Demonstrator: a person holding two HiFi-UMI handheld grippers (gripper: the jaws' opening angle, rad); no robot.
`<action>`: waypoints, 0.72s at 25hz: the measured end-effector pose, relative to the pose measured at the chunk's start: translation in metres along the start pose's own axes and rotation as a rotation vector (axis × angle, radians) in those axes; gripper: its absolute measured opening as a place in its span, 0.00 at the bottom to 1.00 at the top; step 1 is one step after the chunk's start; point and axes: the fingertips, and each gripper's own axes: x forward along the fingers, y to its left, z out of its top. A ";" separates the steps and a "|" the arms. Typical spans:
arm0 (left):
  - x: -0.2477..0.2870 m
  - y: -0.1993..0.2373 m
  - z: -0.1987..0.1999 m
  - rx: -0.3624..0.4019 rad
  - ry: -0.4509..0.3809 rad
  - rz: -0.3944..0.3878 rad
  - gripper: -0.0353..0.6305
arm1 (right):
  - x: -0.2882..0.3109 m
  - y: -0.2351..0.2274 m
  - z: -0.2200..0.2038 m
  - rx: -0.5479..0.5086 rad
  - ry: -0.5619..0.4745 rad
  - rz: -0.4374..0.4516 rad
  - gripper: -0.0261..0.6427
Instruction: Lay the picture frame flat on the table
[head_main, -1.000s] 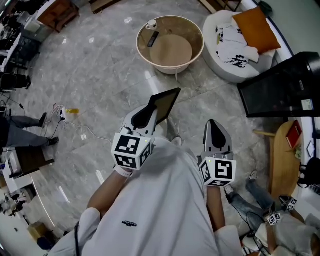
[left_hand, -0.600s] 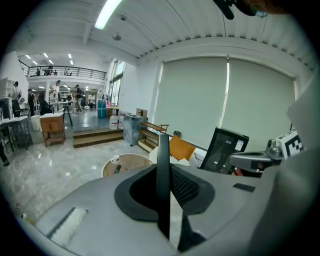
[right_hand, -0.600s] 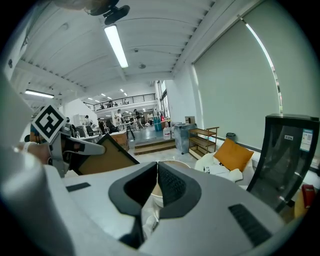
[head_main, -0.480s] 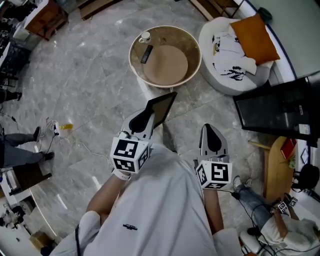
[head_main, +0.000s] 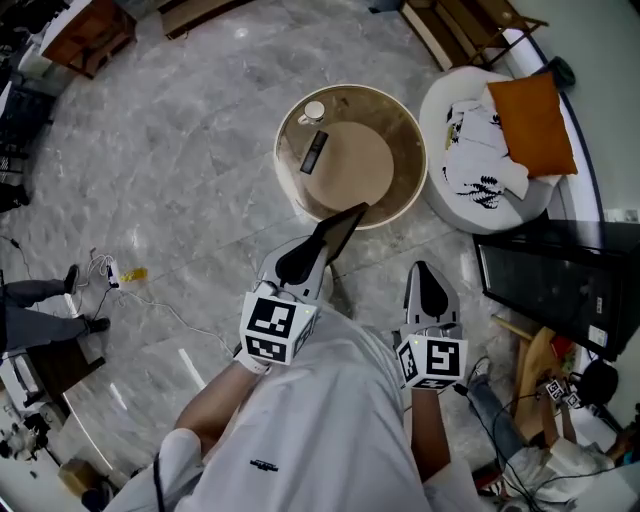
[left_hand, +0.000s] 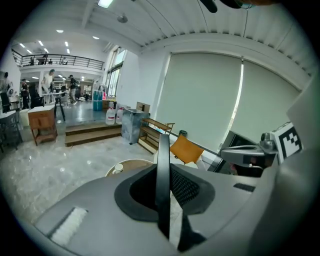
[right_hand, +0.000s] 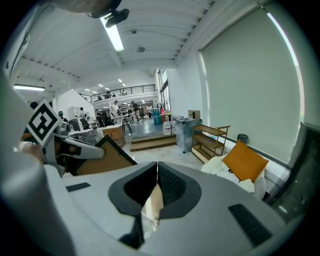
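One picture frame (head_main: 340, 226), likely stiff, light and fragile, is clamped by its lower edge in my left tool (head_main: 312, 258). My right tool (head_main: 429, 283) is closed and empty, free to steady the top edge over the round table (head_main: 421, 150).

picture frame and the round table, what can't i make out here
- picture frame front: the head view sees it steeply slanted and dark; the left gripper view sees only its edge, clamped in the left tongs.
- white item and dark bar on the round table: too small in the head view to identify.
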 end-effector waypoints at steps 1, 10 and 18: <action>0.005 0.007 0.006 -0.001 -0.001 -0.005 0.14 | 0.010 0.001 0.005 -0.008 0.003 -0.002 0.05; 0.050 0.028 0.033 -0.006 0.038 -0.026 0.14 | 0.053 -0.013 0.018 0.025 0.027 -0.022 0.05; 0.071 0.018 0.051 -0.007 0.049 -0.012 0.14 | 0.071 -0.035 0.032 0.022 0.006 0.015 0.05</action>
